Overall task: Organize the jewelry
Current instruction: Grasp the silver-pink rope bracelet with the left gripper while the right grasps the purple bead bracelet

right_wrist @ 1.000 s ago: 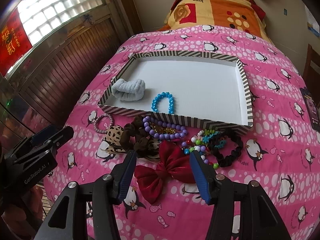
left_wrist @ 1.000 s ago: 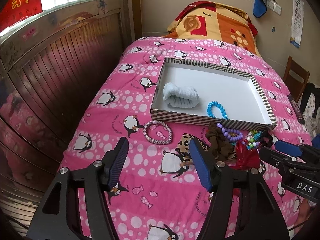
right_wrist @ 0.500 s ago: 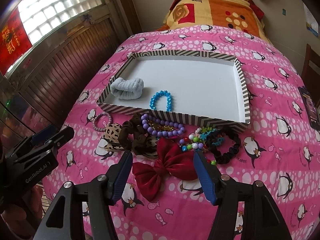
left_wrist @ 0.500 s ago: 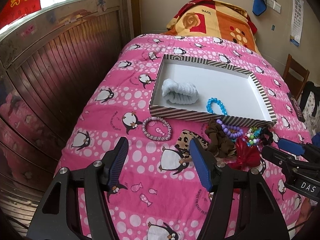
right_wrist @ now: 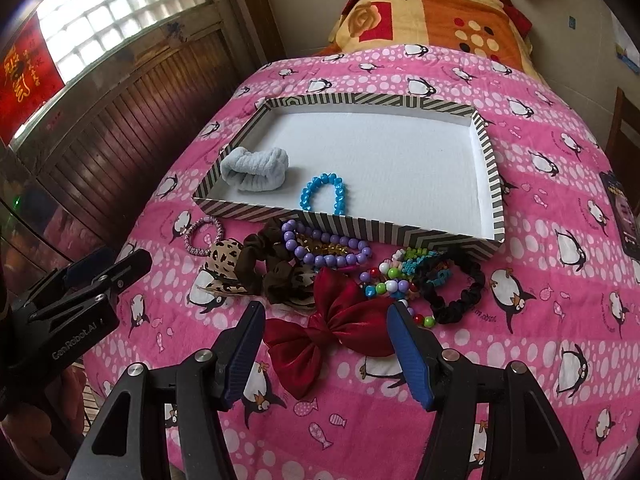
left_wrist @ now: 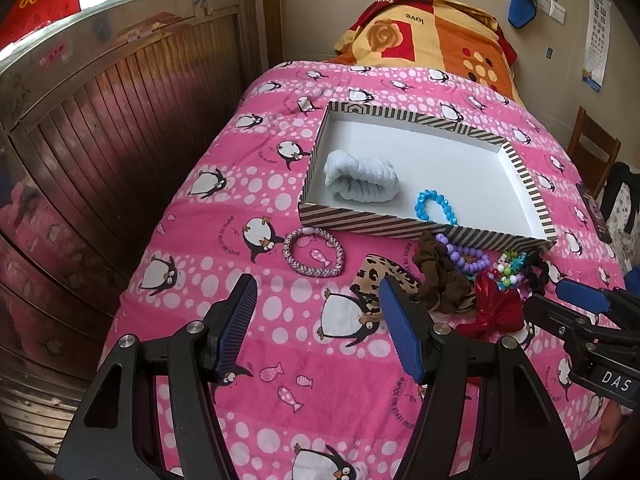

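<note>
A bed covered in a pink penguin blanket fills the view, with a wood-panelled wall on the left. My right claw hangs over the near edge of the bed, its blue fingers spread wide and holding nothing; the red bow lies on the blanket right between them. My left claw is just as wide open and empty, over bare blanket, with the pink bracelet lying ahead of it. Past the bow sits a heap: a brown scrunchie, a leopard-print scrunchie, a purple bead bracelet, mixed coloured beads and a black scrunchie. Beyond the heap is the striped tray, holding a white wristband and a blue bead bracelet near its front left.
</note>
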The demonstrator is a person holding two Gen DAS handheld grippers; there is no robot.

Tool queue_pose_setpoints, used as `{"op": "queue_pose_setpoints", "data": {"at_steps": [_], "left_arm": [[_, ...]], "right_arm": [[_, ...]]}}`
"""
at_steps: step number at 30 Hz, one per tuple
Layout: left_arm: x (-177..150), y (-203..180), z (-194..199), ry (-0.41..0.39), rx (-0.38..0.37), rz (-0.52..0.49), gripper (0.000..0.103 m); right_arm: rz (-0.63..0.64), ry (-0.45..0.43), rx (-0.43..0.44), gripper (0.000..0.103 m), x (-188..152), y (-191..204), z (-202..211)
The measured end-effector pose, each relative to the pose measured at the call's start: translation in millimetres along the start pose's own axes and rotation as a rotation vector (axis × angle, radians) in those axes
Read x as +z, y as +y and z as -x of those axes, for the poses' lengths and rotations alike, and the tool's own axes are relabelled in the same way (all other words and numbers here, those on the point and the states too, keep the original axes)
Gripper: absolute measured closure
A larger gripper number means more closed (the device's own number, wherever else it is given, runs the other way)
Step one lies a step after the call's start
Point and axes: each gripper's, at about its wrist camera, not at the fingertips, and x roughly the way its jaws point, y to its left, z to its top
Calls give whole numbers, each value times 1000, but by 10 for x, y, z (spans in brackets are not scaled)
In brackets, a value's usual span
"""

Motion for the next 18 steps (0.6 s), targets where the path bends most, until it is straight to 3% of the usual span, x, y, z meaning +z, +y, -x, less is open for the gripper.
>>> {"op": "queue_pose_setpoints", "data": {"at_steps": [9,18], "left_arm": [[2,56,-38,16,-15,10,40],[-17,561,-170,79,-86,90,40]], "right_arm": [[-1,8,-2,42,3,-17,-19],[-22,5,-1,42,-21,-161,2]]}}
